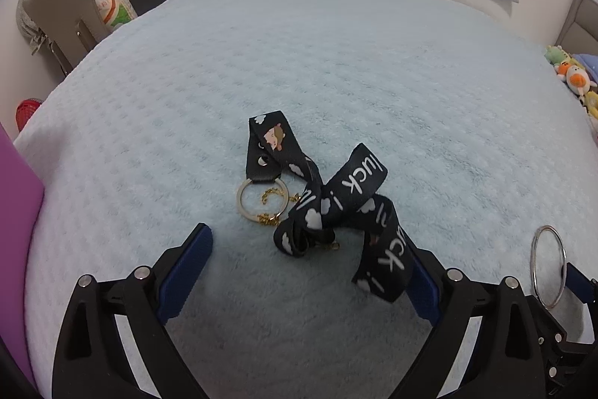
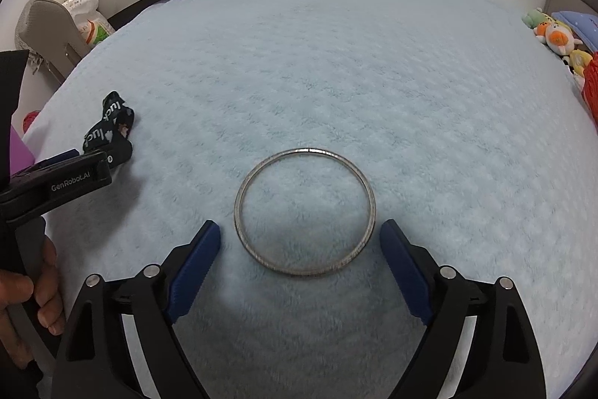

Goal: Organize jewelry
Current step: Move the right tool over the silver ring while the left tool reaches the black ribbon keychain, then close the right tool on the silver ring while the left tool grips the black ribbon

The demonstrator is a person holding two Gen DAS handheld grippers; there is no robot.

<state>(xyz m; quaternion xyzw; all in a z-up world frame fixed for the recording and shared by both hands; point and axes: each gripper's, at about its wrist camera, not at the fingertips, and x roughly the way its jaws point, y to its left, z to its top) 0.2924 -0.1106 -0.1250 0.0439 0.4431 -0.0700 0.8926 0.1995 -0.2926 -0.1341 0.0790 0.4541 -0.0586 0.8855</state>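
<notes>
Right gripper (image 2: 299,242) hangs spread wide, empty, over the silver bangle (image 2: 304,212) lying flat on the blue blanket (image 2: 373,81). Left gripper (image 1: 310,264), equally gaping, faces the tangled black lanyard (image 1: 329,208) and gold chain (image 1: 271,200). Nothing looks sorted yet; everything's still to do.

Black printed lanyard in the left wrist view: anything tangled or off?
Yes. The black printed lanyard lies twisted and knotted on the pale blue fleece blanket, with a thin gold chain caught under it and threaded across its gold key ring. The silver metal bangle lies flat and apart, nothing odd.
</notes>
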